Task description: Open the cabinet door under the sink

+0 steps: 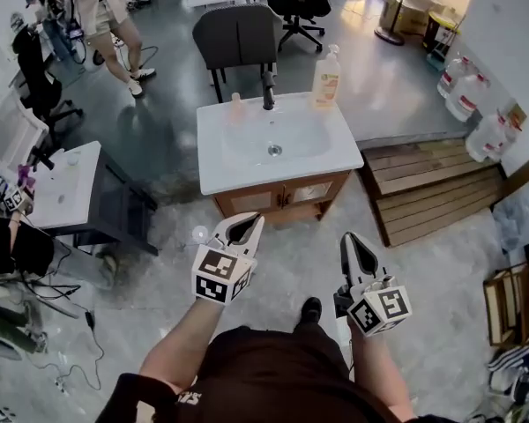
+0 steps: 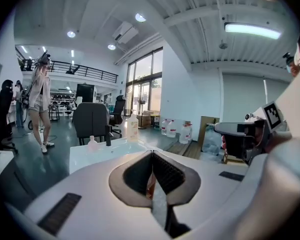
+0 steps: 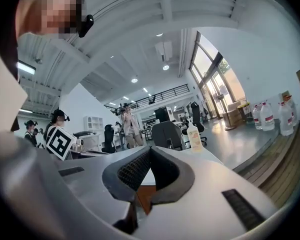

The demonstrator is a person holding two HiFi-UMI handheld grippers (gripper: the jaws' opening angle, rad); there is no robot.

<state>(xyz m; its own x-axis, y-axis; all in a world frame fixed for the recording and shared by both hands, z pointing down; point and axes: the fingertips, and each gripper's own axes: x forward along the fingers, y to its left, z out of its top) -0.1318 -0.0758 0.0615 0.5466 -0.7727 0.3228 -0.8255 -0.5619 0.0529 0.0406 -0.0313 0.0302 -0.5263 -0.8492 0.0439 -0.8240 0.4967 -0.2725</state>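
Note:
A white sink basin [image 1: 278,139] sits on a brown wooden cabinet in the head view, with two closed doors [image 1: 282,196] facing me under the rim. My left gripper [image 1: 244,225] is shut and empty, its tips just short of the cabinet's lower left front. My right gripper [image 1: 358,249] is also shut with nothing in it, a little to the right of the cabinet and nearer to me. In the left gripper view the sink top [image 2: 107,151] shows beyond the closed jaws. In the right gripper view the white top [image 3: 190,156] lies beyond the tips.
A soap bottle [image 1: 327,77], a black tap [image 1: 268,91] and a small pink bottle [image 1: 236,106] stand on the sink. A wooden pallet [image 1: 432,188] lies to the right, a grey desk [image 1: 75,192] to the left. An office chair [image 1: 238,38] and a walking person [image 1: 106,16] are behind.

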